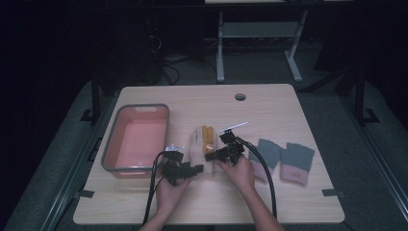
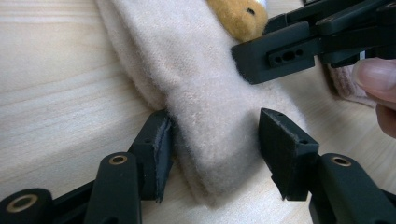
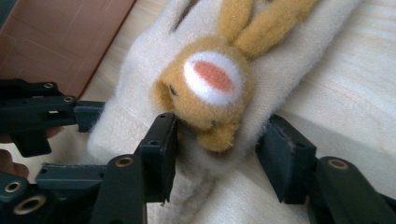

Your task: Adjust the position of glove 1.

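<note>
Cream fleece glove [image 1: 198, 149] with an orange plush animal face sewn on its back lies flat on the pale wood table [image 1: 269, 110], fingers pointing away from the person, cuff toward them. It sits just right of the pink plastic tub with the grey rim [image 1: 137, 139]; a pair of grey gloves with pink cuffs [image 1: 284, 161] lies well apart to its right.

Left gripper [image 1: 195, 169] comes in at the cuff end from the left side. In the left gripper view the jaws straddle the cuff [image 2: 219, 149]: left pad [image 2: 156, 154] touches the fleece edge, right pad stands just clear of it. Half-wide, no grip yet by my reading.

Right gripper [image 1: 215, 155] comes in from the right, a bit farther up the glove, at the plush face [image 3: 208, 88]. Its jaws bracket that band of the glove; left pad [image 3: 161, 149] sits against the plush chin, right pad [image 3: 280, 154] touches or nearly touches the fleece edge, can't tell which. Not squeezing visibly.

Key relation: glove's long axis runs away from the person, and both claws bite across it from opposite sides, left one nearer the cuff. Both are equally on it; a squeeze on each should give a two-point hold for lifting toward the tub on the left.
</note>
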Motion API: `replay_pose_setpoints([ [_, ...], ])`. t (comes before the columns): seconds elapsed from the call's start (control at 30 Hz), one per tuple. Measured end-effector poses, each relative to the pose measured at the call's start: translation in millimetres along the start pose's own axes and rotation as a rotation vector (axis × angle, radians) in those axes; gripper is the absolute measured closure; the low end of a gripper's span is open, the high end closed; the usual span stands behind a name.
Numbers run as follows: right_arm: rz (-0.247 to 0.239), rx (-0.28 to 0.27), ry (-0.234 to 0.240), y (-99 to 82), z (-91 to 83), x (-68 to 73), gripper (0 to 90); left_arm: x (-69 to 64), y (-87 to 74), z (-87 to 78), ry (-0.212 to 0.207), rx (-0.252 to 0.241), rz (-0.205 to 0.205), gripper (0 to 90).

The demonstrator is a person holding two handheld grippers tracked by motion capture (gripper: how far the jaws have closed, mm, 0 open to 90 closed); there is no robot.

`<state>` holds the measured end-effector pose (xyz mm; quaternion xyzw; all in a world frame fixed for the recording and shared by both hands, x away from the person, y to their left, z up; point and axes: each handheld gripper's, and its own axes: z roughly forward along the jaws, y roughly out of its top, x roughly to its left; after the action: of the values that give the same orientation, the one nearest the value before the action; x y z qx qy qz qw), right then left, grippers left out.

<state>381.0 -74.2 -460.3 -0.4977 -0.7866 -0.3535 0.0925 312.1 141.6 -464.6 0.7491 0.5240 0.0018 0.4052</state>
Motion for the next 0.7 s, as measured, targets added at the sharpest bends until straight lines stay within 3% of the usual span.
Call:
replay_pose_setpoints([
  [0.23, 0.036, -0.054, 0.043, -5.9, 5.4, -0.3, 61.0, 3.7, 1.6, 2.9, -0.036, 0.004, -0.01, 53.9],
  [0.53, 0.075, -0.055, 0.12, -7.7, 6.9, -7.6, 76.6, 6.6, 5.1, 3.5, -0.071, 0.009, -0.012, 65.3],
  [0.7, 0.049, -0.06, 0.133, -6.8, 3.7, -7.8, 81.7, 9.1, 5.5, 3.1, -0.095, 0.001, -0.025, 67.3],
])
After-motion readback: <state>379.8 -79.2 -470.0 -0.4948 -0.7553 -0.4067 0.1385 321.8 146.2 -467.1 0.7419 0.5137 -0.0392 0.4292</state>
